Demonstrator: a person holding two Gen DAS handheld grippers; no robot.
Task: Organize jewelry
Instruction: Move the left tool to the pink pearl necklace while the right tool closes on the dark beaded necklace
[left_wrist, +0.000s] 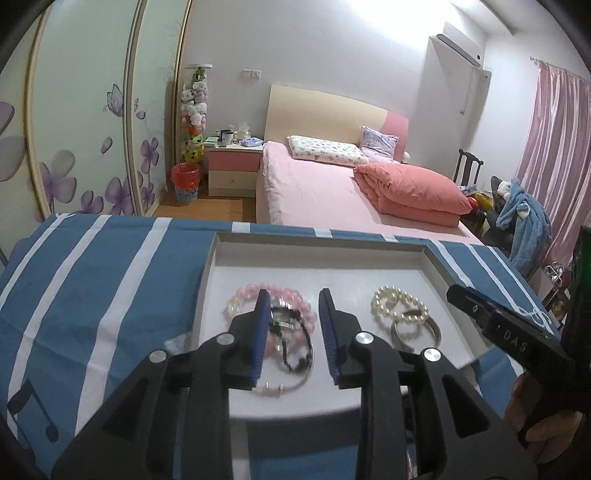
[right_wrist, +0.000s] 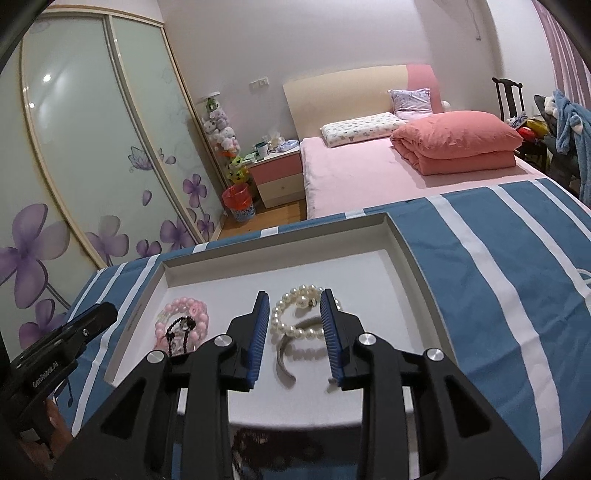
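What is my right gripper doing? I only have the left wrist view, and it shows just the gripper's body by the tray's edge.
Observer: The right gripper is open and holds nothing. The pearl bracelet shows between its fingers.
Operator: Is the silver bangle under the pearls a closed ring?
Observer: No, the silver bangle is an open cuff. One free end points toward the gripper, and the pearls cross its far part.
Operator: What lies beyond the tray's right wall?
Observer: Past the tray, striped blue cloth is all that shows.
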